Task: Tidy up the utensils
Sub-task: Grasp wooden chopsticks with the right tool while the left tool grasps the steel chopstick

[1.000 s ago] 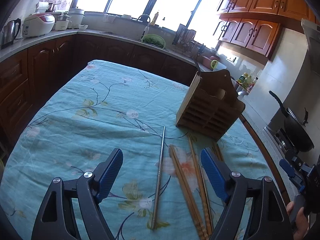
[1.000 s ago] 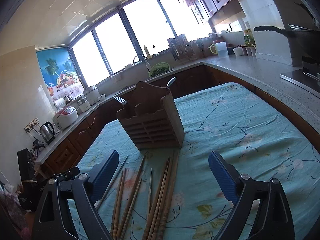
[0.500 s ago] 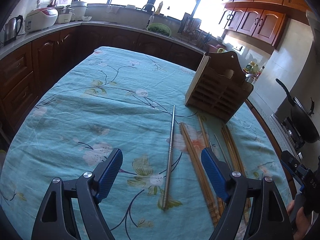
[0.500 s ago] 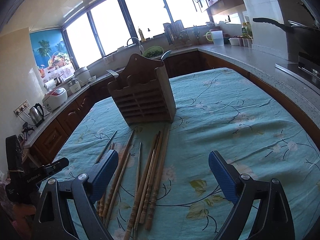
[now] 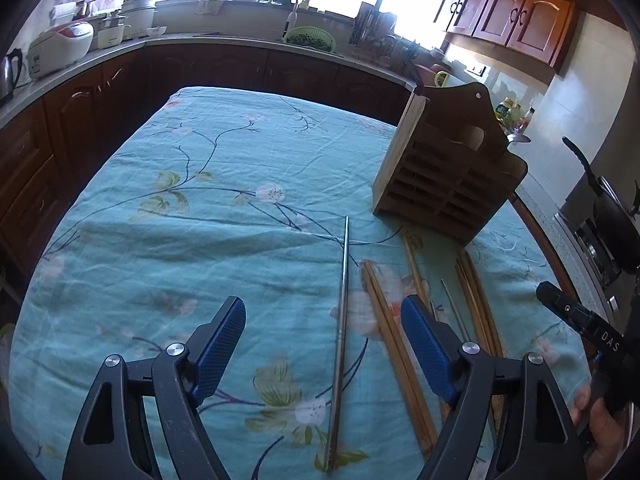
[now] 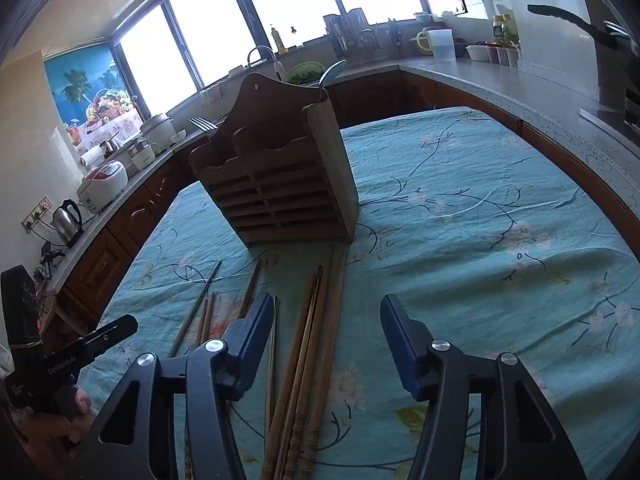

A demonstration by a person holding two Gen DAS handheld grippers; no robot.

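Observation:
A wooden slatted utensil holder (image 5: 448, 176) stands on the teal floral tablecloth (image 5: 200, 216); it also shows in the right wrist view (image 6: 280, 184), with a fork (image 6: 202, 123) and a spoon (image 6: 332, 74) sticking out of it. Several wooden chopsticks (image 5: 394, 344) (image 6: 316, 336) and a metal chopstick (image 5: 342, 312) lie in front of the holder. My left gripper (image 5: 322, 340) is open and empty above the metal chopstick. My right gripper (image 6: 326, 340) is open and empty above the wooden chopsticks.
Dark wood cabinets and a grey counter (image 6: 520, 92) ring the table. A rice cooker (image 5: 60, 46) and kettle (image 6: 68, 216) stand on the counter. A black pan (image 5: 612, 216) sits on the stove at right. The other gripper's tip (image 5: 576, 320) shows at right.
Both grippers have moved lower and closer to the chopsticks. The right gripper has shifted so the wooden chopsticks lie between its fingers. Both stay open.

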